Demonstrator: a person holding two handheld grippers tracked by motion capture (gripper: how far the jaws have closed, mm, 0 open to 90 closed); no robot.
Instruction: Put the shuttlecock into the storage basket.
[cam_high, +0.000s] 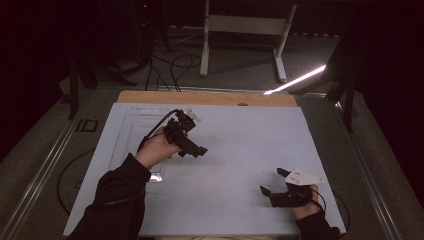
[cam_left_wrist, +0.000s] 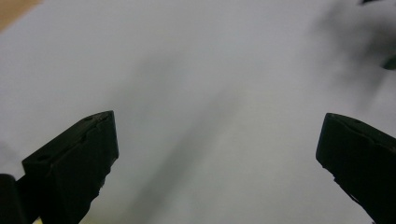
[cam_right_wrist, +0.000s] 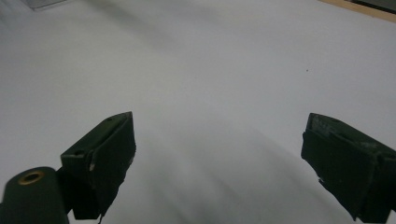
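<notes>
Two grippers over a bare white sheet, both spread wide and holding nothing.

High view: the left gripper (cam_high: 192, 148) is lifted above the middle of the white sheet (cam_high: 240, 150); the right gripper (cam_high: 274, 181) sits low near the sheet's near right corner, well apart. Left gripper view: jaws far apart over blank sheet (cam_left_wrist: 196, 93). Right gripper view: jaws equally wide, nothing between them but sheet (cam_right_wrist: 215, 93).

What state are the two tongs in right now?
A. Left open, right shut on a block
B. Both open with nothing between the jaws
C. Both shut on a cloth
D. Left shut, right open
B. In each gripper view the two black jaws stand wide apart with only the pale sheet between them; the high view shows the left tongs raised over the sheet and the right tongs low near its front right edge.
</notes>
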